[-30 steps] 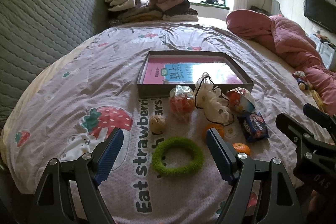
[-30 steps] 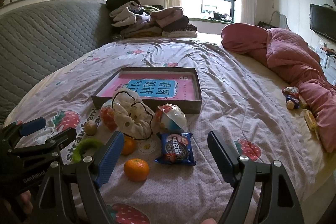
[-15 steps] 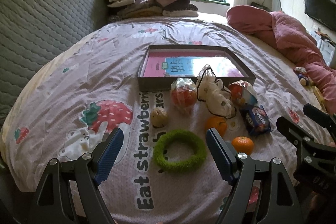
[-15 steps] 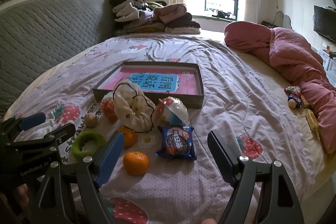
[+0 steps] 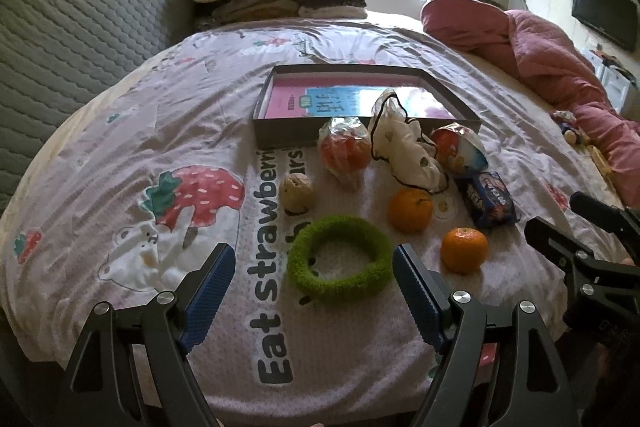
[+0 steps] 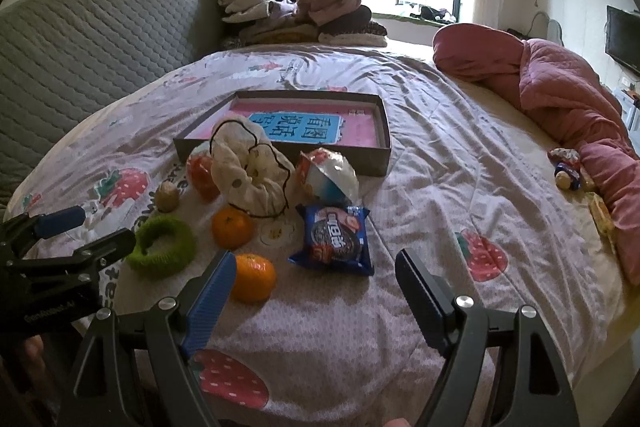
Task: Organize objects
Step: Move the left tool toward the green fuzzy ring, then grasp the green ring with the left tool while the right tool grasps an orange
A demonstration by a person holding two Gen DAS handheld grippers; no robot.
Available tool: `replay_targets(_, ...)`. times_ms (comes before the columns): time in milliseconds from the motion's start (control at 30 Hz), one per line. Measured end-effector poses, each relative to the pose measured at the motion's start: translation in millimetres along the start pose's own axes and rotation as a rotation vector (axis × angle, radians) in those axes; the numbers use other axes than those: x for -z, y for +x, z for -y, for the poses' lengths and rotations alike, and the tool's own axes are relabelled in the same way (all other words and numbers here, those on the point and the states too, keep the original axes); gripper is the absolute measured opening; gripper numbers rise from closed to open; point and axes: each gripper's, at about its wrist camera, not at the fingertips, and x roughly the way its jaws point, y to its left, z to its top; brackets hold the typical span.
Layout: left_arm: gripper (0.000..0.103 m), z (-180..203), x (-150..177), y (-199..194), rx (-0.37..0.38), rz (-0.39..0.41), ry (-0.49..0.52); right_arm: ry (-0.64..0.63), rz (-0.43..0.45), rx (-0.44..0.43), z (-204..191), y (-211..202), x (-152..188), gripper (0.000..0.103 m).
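Observation:
A shallow grey box [image 5: 276, 131] with a pink and blue sheet inside lies on the bed. In front of it sit a wrapped orange snack [image 5: 345, 149], a cream scrunchie [image 5: 404, 151], a foil egg pack [image 5: 460, 147], a blue cookie packet [image 6: 334, 239], two oranges [image 5: 410, 209] [image 6: 254, 277], a walnut [image 5: 296, 191] and a green fuzzy ring [image 5: 340, 259]. My left gripper [image 5: 310, 287] is open, low, just short of the ring. My right gripper [image 6: 312, 297] is open, with the near orange by its left finger.
Folded clothes [image 6: 296, 11] are stacked at the far end of the bed. A pink quilt [image 6: 560, 95] runs along the right side, with a small toy [image 6: 566, 173] beside it. A grey padded headboard [image 5: 72, 35] is on the left.
Both grippers have moved forward and lower toward the items. The ring and the near orange now sit closer to the fingers. Nothing was picked up.

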Motion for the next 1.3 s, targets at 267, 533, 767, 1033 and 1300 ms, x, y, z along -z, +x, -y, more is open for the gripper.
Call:
replay_targets(267,0.082,-7.7,7.9,10.7,0.016,-0.022,-0.007,-0.017,-0.016,-0.014,-5.1,5.3,3.1,0.081)
replay_targets(533,0.082,-13.8,11.1,23.1,0.021,-0.041,-0.031,-0.024,-0.049,-0.037,-9.8,19.0,10.5,0.081)
replay_targets(767,0.082,-11.8,12.8,35.7,0.030,-0.054,-0.020,-0.014,-0.079,-0.060,-11.0,34.0,17.5,0.081)
replay_targets(1033,0.080,-21.1,8.8,50.9,0.083,-0.054,-0.055,-0.055,-0.093,-0.076,-24.6,53.1,21.4,0.081)
replay_targets(1300,0.053,-24.8,8.4,69.7,0.099,-0.076,-0.059,-0.079,-0.092,-0.083,-33.7,65.0,23.0,0.071)
